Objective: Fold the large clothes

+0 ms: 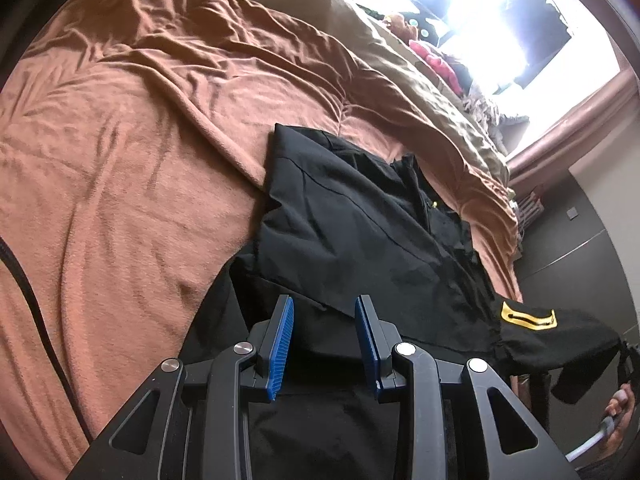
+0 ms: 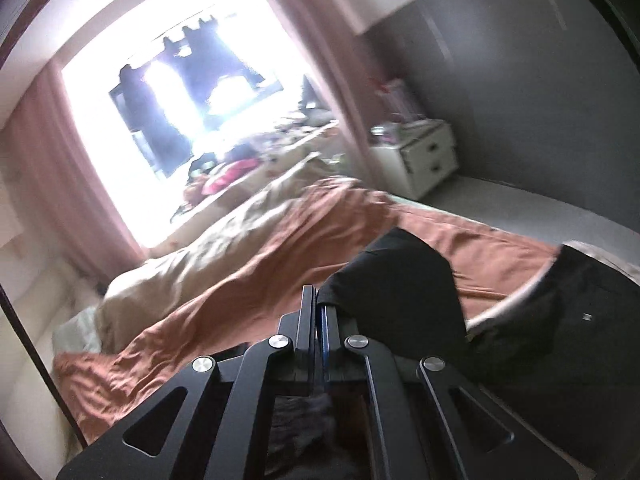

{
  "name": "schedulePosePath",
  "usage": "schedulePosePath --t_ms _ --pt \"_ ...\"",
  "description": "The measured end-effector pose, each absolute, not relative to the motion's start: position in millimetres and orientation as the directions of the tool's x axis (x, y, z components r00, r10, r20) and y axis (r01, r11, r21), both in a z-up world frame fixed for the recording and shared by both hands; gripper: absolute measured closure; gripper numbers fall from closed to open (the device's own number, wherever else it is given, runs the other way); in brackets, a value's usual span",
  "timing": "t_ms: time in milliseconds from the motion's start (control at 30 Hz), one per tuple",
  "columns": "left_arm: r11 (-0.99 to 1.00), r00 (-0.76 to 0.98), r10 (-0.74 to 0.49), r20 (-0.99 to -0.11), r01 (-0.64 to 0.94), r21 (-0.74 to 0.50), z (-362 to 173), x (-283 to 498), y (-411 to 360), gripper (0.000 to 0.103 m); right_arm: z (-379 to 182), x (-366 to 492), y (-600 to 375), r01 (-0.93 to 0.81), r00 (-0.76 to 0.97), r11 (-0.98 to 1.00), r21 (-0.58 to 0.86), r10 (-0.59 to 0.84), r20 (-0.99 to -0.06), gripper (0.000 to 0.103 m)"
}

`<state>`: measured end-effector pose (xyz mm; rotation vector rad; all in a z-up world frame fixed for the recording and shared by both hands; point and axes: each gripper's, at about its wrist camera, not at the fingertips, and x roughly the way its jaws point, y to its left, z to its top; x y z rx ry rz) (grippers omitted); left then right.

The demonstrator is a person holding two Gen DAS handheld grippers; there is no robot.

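Observation:
A black jacket lies spread on a rust-brown blanket. My left gripper hovers over its near part. Its blue pads stand apart, and only flat cloth shows below the gap. To the right, a part of the jacket with a yellow patch is lifted off the bed toward a person's hand. In the right wrist view my right gripper is shut, with the black jacket fabric pinched at its tips. The cloth drapes to the right. That view is blurred.
A beige duvet is bunched along the far side of the bed below a bright window with pink curtains. A white nightstand stands by the grey wall. A black cable crosses the blanket at the left.

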<state>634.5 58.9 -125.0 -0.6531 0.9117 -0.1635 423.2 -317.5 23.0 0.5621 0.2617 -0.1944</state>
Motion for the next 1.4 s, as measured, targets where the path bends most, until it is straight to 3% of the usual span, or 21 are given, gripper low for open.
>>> schedulePosePath --t_ms 467,667,967,1167,1233,1367,1400 --pt "0.749 0.643 -0.420 -0.641 -0.154 -0.645 -117.8 626.9 82.9 0.069 32.2 482.4 -200.1 -0.001 0.941 0.898 0.440 0.150 -0.303 0.103" --pt "0.736 0.650 -0.419 -0.634 -0.166 -0.657 -117.2 625.0 87.9 0.069 -2.8 543.1 -181.1 -0.052 0.896 0.897 0.438 0.236 -0.376 0.103" --pt "0.740 0.651 -0.418 -0.633 -0.160 -0.653 -115.6 625.3 87.5 0.069 -100.8 603.4 -142.0 -0.031 0.732 0.843 0.538 0.385 -0.561 0.103" --pt "0.743 0.650 -0.420 -0.634 -0.155 -0.651 -114.6 625.1 85.3 0.069 -140.1 607.6 -155.5 0.012 0.648 0.753 0.658 0.496 -0.578 0.102" --pt "0.746 0.650 -0.418 -0.635 -0.154 -0.648 -114.4 625.3 85.0 0.069 -146.8 611.5 -163.2 0.014 0.626 0.722 0.692 0.534 -0.568 0.098" --pt "0.746 0.649 -0.416 -0.637 -0.156 -0.647 -114.5 626.0 83.8 0.069 -148.8 587.1 -194.6 0.005 0.630 0.688 0.726 0.561 -0.537 0.045" --pt "0.747 0.649 -0.417 -0.637 -0.155 -0.646 -114.4 625.9 83.7 0.069 -146.6 579.6 -206.0 0.003 0.644 0.685 0.728 0.556 -0.526 0.044"
